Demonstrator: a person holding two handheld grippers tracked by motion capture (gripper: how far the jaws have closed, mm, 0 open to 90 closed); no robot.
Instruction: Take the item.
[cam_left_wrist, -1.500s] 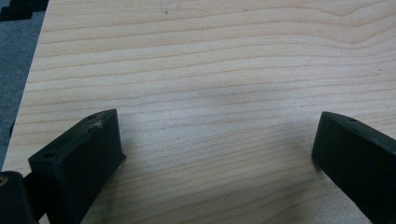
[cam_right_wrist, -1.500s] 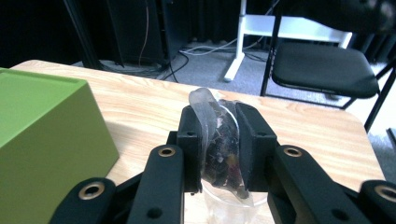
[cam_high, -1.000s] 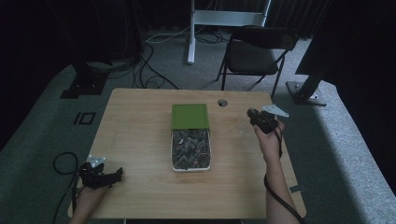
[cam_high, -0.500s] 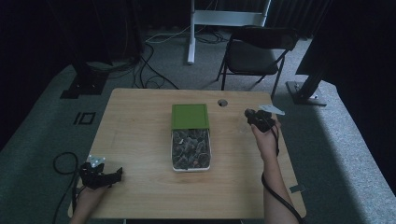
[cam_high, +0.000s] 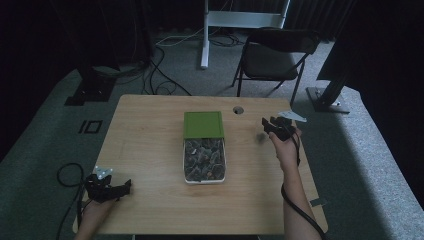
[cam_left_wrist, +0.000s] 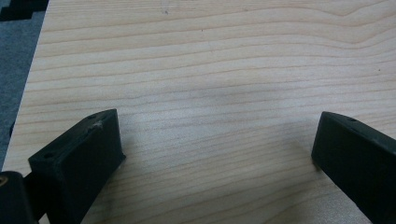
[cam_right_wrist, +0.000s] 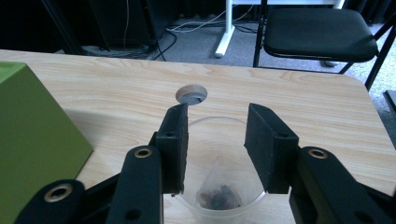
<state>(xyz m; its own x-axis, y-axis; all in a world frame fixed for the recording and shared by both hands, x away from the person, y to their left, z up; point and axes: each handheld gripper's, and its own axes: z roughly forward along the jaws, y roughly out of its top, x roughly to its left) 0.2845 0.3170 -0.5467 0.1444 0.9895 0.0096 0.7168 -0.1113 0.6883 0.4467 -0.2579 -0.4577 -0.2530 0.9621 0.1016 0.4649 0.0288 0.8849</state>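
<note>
Jaws of my right gripper (cam_right_wrist: 216, 140) stand part open above a clear plastic cup (cam_right_wrist: 219, 186), one black jaw at each side of its rim. I cannot tell whether either jaw touches the rim. Down in the cup lies a small see-through bag with dark bits in it (cam_right_wrist: 218, 192). The cup sits on the light wooden table (cam_right_wrist: 116, 93), just in front of a round cable hole (cam_right_wrist: 191, 94) in the tabletop. At the left of the right gripper view rises the corner of a green box lid (cam_right_wrist: 32, 135).

From the high view, my right gripper (cam_high: 267, 126) hovers right of a long white tray of dark tea bags (cam_high: 204, 160), whose far end is covered by the green lid (cam_high: 203, 124). The cup shows there as a faint blur (cam_high: 259, 136) just beside the gripper.

My left gripper (cam_high: 122, 188) rests at the near left corner of the table, well apart from the tray. Its jaws stand wide open over bare wood (cam_left_wrist: 210, 93) and hold nothing.
</note>
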